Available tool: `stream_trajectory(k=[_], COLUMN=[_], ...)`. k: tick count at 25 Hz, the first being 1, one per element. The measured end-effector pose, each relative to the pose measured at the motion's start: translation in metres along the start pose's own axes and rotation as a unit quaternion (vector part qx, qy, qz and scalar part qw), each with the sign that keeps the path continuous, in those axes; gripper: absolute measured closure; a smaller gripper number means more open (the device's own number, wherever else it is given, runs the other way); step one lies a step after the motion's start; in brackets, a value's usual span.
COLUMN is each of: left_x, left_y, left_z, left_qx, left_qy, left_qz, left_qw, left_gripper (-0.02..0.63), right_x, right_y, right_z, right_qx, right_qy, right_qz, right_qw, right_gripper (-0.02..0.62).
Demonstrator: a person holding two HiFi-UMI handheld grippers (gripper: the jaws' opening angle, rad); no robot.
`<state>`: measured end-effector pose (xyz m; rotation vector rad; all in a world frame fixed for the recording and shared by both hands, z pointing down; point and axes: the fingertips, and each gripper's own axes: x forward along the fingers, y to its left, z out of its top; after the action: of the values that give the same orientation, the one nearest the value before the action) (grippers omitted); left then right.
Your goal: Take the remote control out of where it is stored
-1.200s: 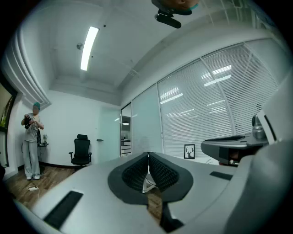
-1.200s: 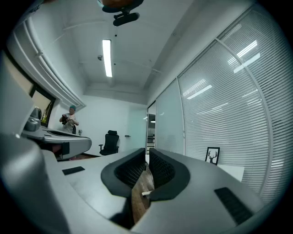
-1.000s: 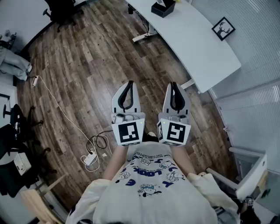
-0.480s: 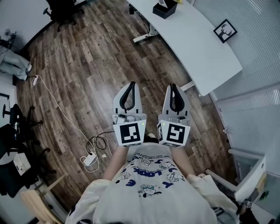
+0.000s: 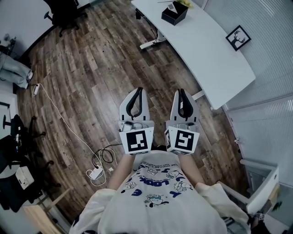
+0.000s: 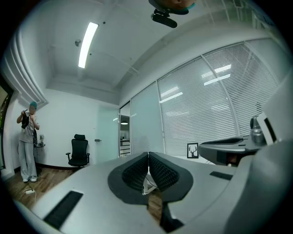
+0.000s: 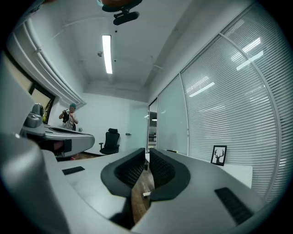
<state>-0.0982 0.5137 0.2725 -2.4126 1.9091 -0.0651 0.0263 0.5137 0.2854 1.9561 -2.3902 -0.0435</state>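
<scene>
- Your left claw point(image 6: 148, 156) is shut tight, its pads meeting with nothing between them.
- Your right claw point(image 7: 147, 154) is closed too and empty. It sits just right of the left one, and you hold both out in front of your chest, above the wooden floor point(image 5: 91, 77).
- Far right stands the white surface point(image 5: 206, 55), with a black box point(image 5: 174, 13) at its far end and a framed deer picture point(image 5: 238, 37) by its right edge.
- You cannot make out the remote control in any view.
- A power strip point(image 5: 95, 172) lies on the floor, near left.
</scene>
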Motion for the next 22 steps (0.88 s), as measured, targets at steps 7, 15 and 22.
stream_trajectory(k=[7, 15, 22], left_x=[0.022, 0.064, 0.129], left_y=[0.025, 0.032, 0.044], left_z=[-0.004, -0.017, -0.028], left_qx=[0.005, -0.003, -0.009], left_qy=[-0.003, 0.008, 0.015], left_qz=[0.003, 0.005, 0.02], left_qw=[1.0, 1.0, 0.9996], left_gripper=[0.588, 0.588, 0.588], right_x=[0.03, 0.073, 0.142], right_y=[0.014, 0.009, -0.005], right_z=[-0.002, -0.013, -0.022], right_qx=[0.008, 0.002, 0.003], right_qy=[0.003, 0.018, 0.025], right_qz=[-0.002, 0.013, 0.034], right_qw=[1.0, 1.0, 0.999], right_gripper=[0.548, 0.548, 0.548])
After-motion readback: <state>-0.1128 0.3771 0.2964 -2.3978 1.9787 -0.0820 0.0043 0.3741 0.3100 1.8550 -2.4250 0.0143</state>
